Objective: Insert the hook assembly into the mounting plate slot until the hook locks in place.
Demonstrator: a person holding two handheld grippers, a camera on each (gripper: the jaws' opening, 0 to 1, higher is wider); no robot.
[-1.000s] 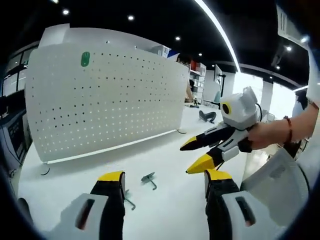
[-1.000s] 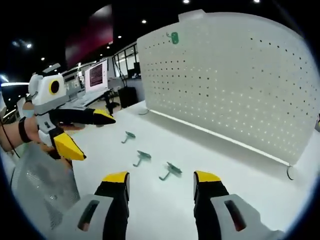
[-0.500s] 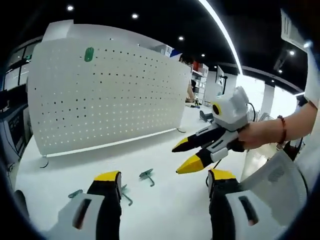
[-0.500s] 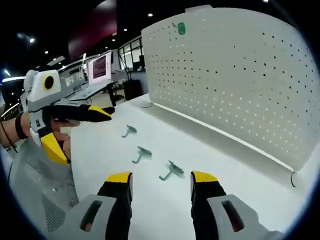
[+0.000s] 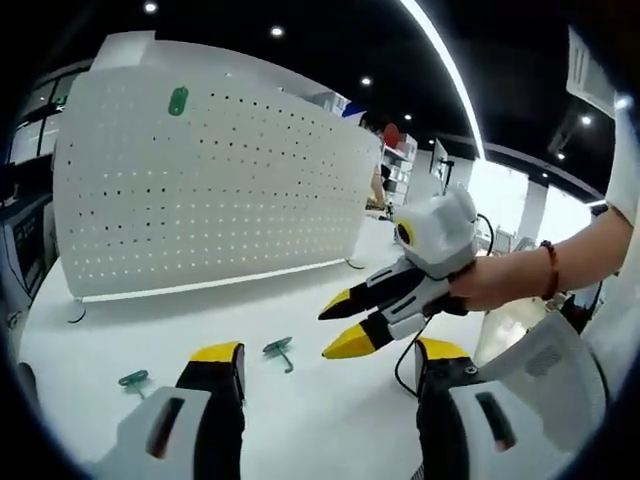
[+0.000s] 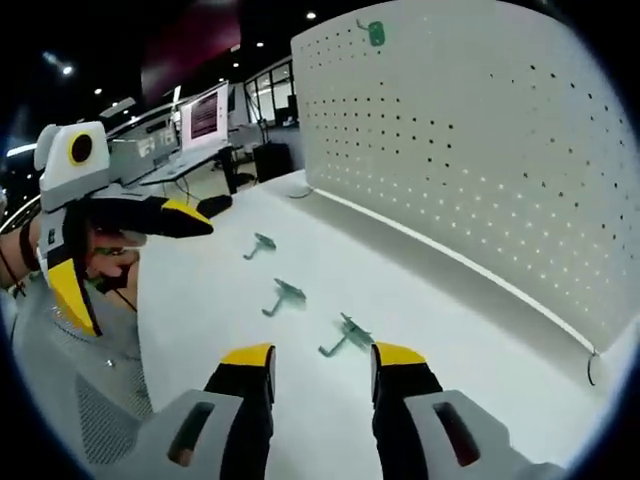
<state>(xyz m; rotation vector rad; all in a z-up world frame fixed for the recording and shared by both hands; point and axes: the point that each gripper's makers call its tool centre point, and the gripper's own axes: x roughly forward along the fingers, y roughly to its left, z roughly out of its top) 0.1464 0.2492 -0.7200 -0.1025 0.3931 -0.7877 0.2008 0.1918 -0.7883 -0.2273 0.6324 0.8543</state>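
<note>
I'm holding both grippers, left and right, jaws apart and empty. Three hooks are lying on the table before the pegboard; nearest hook is sitting just ahead of my right jaws.

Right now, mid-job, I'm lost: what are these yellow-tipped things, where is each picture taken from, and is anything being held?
Each picture comes from a camera riding on a hand-held two-jaw tool. In the left gripper view, the left tool rises from the bottom; the right tool, in a person's hand, enters from the right. The right gripper view shows the right tool, open. Both hold nothing. Three small green metal hooks lie on the white table before the white perforated mounting panel, which carries a green tag.
</note>
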